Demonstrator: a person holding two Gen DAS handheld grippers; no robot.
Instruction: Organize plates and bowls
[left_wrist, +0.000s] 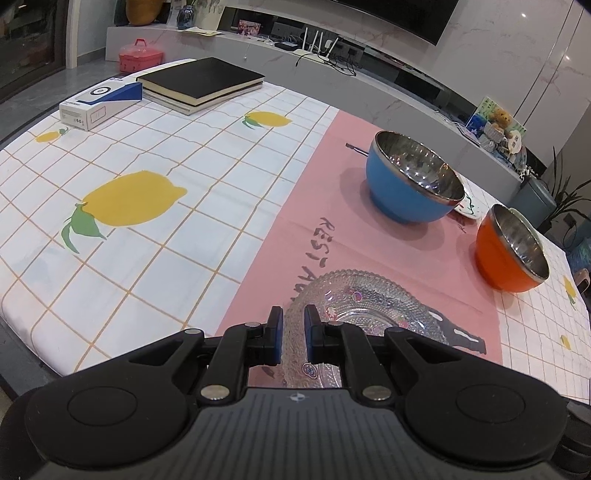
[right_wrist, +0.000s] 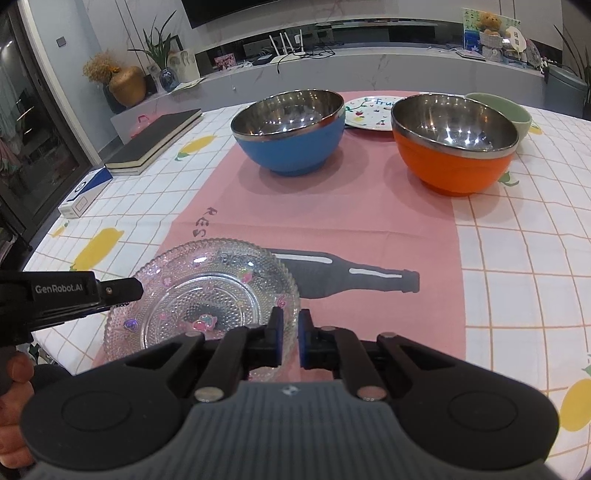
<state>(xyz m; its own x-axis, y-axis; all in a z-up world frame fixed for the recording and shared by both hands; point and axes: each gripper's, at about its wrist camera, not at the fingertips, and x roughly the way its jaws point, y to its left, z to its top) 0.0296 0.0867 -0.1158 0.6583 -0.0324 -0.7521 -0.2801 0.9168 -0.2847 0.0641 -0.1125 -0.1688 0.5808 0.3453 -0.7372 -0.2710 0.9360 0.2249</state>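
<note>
A clear beaded glass plate (right_wrist: 207, 291) lies on the pink mat near the table's front edge; it also shows in the left wrist view (left_wrist: 365, 299). My left gripper (left_wrist: 293, 334) is closed to a narrow gap on the plate's left rim; it appears from the side in the right wrist view (right_wrist: 122, 291). My right gripper (right_wrist: 290, 338) is closed to a narrow gap on the plate's right rim. Beyond stand a blue steel-lined bowl (right_wrist: 291, 131) (left_wrist: 410, 181) and an orange one (right_wrist: 454, 144) (left_wrist: 509, 251). A white fruit-print plate (right_wrist: 369, 112) and a green bowl (right_wrist: 506, 109) sit behind them.
The pink mat (right_wrist: 332, 221) lies on a lemon-print tablecloth (left_wrist: 147, 184). Stacked black books (left_wrist: 201, 83) and a white-blue box (left_wrist: 99, 101) sit at the far left. A thin utensil (left_wrist: 356, 148) lies behind the blue bowl. A low counter runs behind the table.
</note>
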